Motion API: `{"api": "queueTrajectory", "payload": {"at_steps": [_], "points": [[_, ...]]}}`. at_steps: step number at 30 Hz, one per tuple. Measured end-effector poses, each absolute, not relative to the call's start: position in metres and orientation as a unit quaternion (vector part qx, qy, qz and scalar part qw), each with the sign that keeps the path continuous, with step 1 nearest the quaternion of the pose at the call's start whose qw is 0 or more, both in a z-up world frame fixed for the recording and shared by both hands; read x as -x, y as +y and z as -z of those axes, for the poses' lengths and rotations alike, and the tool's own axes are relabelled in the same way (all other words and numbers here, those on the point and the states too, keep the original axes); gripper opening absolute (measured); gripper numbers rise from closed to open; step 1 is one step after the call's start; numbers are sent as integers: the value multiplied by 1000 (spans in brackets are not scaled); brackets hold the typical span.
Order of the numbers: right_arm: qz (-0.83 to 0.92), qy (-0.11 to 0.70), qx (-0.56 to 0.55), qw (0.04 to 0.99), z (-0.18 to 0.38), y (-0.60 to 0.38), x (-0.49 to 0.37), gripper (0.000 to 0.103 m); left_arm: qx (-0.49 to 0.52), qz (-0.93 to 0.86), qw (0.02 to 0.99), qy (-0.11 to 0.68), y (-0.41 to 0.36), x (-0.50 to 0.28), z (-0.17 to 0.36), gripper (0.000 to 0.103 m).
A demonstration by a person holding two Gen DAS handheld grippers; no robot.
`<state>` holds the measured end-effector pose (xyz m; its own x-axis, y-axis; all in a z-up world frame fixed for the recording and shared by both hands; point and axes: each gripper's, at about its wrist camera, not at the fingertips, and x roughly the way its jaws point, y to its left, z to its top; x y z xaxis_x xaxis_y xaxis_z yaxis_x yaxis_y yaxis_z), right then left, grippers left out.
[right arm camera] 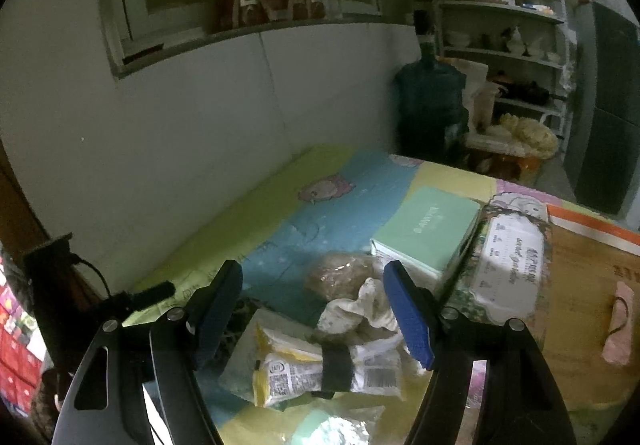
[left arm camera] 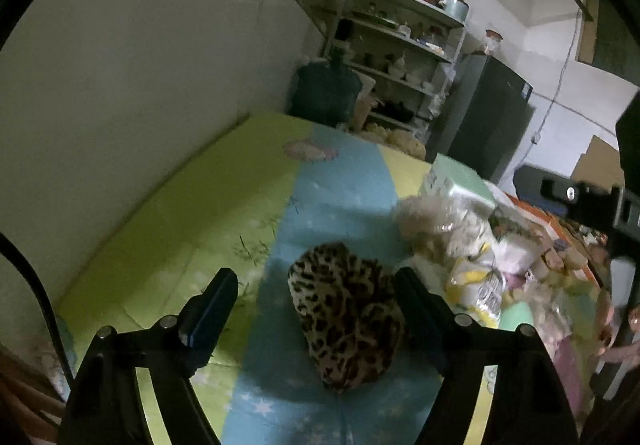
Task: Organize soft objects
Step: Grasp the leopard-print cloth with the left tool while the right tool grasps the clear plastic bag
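Observation:
A leopard-print soft piece (left arm camera: pixel 348 317) lies on the blue stripe of the quilt (left arm camera: pixel 180 225). My left gripper (left arm camera: pixel 314 275) is open around it; the right finger is at its edge and the left finger stands clear. My right gripper (right arm camera: pixel 312 267) is open above a pile. That pile holds a yellow-and-white packet (right arm camera: pixel 304 369) with a black band, a crumpled white cloth (right arm camera: pixel 360 309) and a brown fluffy thing in a clear bag (right arm camera: pixel 340 273). Nothing is gripped. The same pile (left arm camera: pixel 460 241) shows at the right of the left wrist view.
A mint-green box (right arm camera: pixel 428 233) and a wet-wipes pack (right arm camera: pixel 508 265) lie behind the pile, beside a cardboard sheet (right arm camera: pixel 580 285) with a pink item (right arm camera: pixel 620 329) on it. A wall runs along the quilt's left side. A water bottle (right arm camera: pixel 432 105) and shelves (right arm camera: pixel 500 45) stand beyond.

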<state>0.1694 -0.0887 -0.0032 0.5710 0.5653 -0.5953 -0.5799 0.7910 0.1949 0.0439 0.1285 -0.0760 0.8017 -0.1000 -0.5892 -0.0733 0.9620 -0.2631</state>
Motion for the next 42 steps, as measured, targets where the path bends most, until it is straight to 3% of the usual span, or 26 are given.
{"api": "queueTrajectory", "payload": {"at_steps": [8,9,12,13,18,35,38,42], "points": [[-325,354,21,877,16,-74,-178,74,131,13,930,344,130,-54,96,64],[-324,357,23,876,17,-72,-179,74,125,13,931,343,128,-54,96,56],[-316,370,31,873,24,-64,-183,74,121,13,932,342,128,-54,97,16],[-311,374,35,873,27,-62,-185,74,124,17,931,344,128,-54,98,8],[-293,390,48,871,35,-52,-195,74,133,19,936,324,132,-49,87,4],[-215,424,193,858,72,-2,-221,74,127,9,957,260,148,-31,56,4],[-200,419,220,858,77,3,-222,64,133,11,957,257,151,-30,57,4],[-205,418,211,859,78,1,-225,62,135,11,958,251,149,-32,55,4]]}}
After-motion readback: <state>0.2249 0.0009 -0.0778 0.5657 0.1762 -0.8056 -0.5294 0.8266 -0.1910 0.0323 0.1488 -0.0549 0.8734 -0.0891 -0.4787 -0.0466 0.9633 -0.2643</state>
